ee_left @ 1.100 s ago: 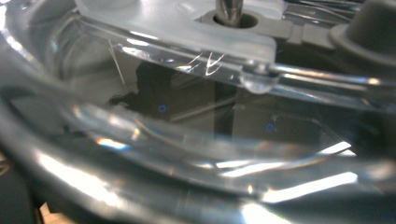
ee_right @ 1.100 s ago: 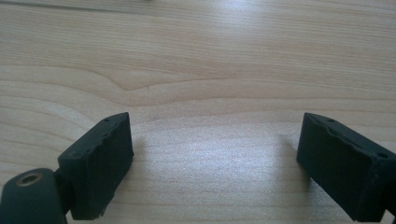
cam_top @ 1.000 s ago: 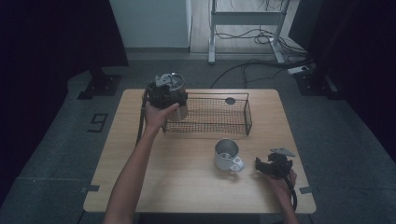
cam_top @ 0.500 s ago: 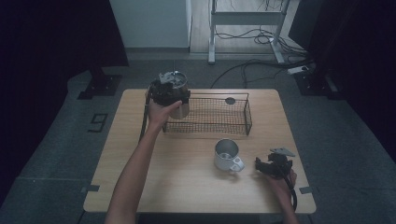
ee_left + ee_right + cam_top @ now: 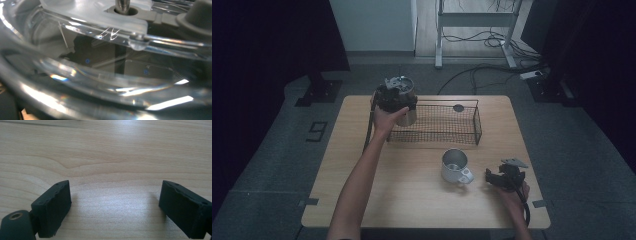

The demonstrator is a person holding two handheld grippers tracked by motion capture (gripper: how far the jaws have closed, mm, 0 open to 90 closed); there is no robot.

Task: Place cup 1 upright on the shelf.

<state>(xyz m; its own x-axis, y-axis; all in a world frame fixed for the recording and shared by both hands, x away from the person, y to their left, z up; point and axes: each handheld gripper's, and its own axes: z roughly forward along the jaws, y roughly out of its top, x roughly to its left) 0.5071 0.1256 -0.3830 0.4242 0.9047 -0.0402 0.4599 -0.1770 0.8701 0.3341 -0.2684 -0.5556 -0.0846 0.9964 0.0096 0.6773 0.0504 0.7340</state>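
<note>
**Steel-and-clear-plastic jar held upright over the basket's left end**

Steel shows on the jar's [image 5: 406, 107] body in the high view: a short cylinder, long axis vertical, lid end up. Its top [image 5: 399, 84] looks pale grey and round, with a thin pin sticking straight up from the middle. You hold it at the far left of the table [image 5: 362, 200], at the left end of the wire basket [image 5: 447, 125]; I can't tell whether its base rests on the mesh or hangs just above it.

Your left gripper [image 5: 393, 100] sits against the jar's near side, up at lid height. Its jaws are hidden behind the jar in the high view and out of sight in the left gripper view, so I can't tell whether they pinch it or how far they are spread. The left gripper view is pressed right up to the lid [image 5: 105, 62]: clear curved plastic, reflections, a white plastic bracket [image 5: 100, 15] with a metal pin [image 5: 122, 5] through a hole, and a grey knob [image 5: 200, 15] at the upper right.

Your right gripper [image 5: 502, 177] rests low at the table's near right, jaws spread wide with bare wood grain between them in the right gripper view, gripping nothing. It sits just right of the white mug [image 5: 455, 167], handle toward it, not touching. The mug stands upright, mouth up, near the basket's front.
</note>
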